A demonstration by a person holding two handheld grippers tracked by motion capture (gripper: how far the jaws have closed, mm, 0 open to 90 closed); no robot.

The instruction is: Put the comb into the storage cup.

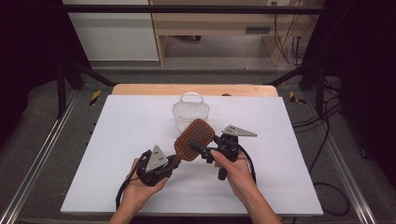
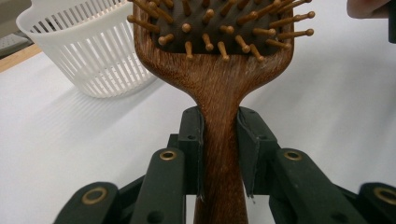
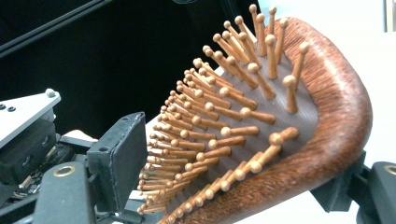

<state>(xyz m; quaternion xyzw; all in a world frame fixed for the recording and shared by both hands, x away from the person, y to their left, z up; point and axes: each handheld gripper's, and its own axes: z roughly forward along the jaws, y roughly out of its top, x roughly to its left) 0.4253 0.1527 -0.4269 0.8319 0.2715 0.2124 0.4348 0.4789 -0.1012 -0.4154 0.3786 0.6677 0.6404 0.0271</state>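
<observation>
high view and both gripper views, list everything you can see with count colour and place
hairbrush: 1, brown wood with tan pins, held above the middle of the table, handle toward the left gripper
basket: 1, white slatted plastic with a handle, on the sheet behind the brush
sheet: 1, white, covering the table
table: 1, light wood edge at the far side
left gripper: 1, black, shut on the brush handle
right gripper: 1, black, jaws either side of the brush head, one facing the pins, not yet pressing
hands: 2, near edge, one on each gripper

A white slotted basket (image 1: 190, 112) with a handle stands near the far edge of the white table (image 1: 116, 154).
</observation>
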